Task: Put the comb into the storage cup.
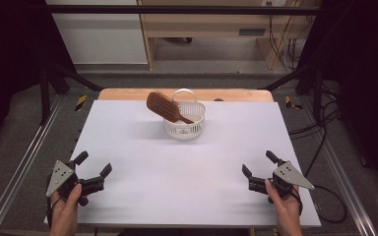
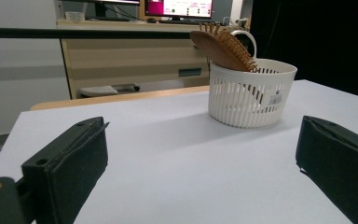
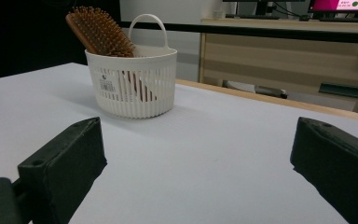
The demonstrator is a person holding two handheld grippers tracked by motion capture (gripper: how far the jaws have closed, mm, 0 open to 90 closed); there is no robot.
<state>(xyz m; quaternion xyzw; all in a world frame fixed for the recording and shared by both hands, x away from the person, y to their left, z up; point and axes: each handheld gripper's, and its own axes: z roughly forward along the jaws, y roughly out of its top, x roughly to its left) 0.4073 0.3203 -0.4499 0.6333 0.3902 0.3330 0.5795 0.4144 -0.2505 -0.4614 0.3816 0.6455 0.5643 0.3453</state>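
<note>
The white basket [image 1: 185, 120] holds a wooden hairbrush [image 1: 165, 106], handle down, head leaning over its rim; both the left gripper [image 1: 94, 166] and right gripper [image 1: 258, 164] rest well apart from the basket, jaws spread, holding nothing.

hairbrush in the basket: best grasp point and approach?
Probably grip the hairbrush by its oval head, which sticks out over the left rim of the white basket, bristles up. The handle slants down inside, walled in by the basket. Come from above on the left, jaws across the head's narrow width. Both the left gripper and right gripper are open and far off.
</note>
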